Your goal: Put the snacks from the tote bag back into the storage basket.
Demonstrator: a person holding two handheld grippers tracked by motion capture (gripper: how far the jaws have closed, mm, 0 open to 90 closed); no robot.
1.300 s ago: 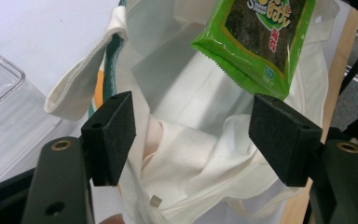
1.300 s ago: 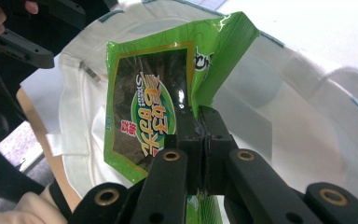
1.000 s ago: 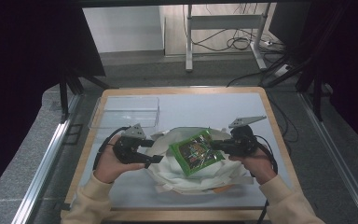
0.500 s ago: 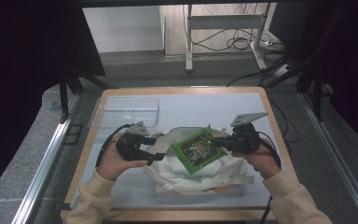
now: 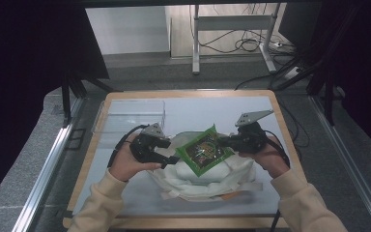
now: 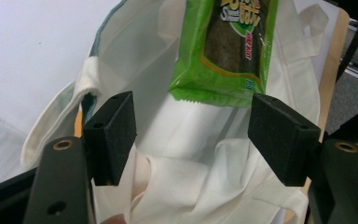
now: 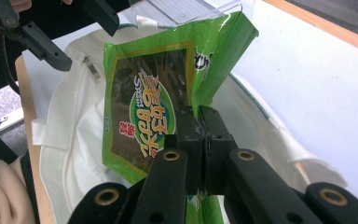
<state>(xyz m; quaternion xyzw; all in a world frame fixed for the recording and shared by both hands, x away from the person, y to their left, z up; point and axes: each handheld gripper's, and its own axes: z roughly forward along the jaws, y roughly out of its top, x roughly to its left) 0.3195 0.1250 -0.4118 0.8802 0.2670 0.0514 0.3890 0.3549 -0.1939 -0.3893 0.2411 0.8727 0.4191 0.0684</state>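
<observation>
The right gripper [image 5: 228, 140], clamped on the green packet [image 5: 204, 151] at frame centre, holds it over the white bag [image 5: 212, 176]. The left gripper [image 5: 173, 159], jaws apart, should spread the bag's mouth next.

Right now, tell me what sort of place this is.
Probably a lab or recording workspace, not a home: a wooden-edged worktable under a fixed overhead camera, bare metal desk legs with loose cables on the floor behind, and dark curtains at the sides.
</observation>
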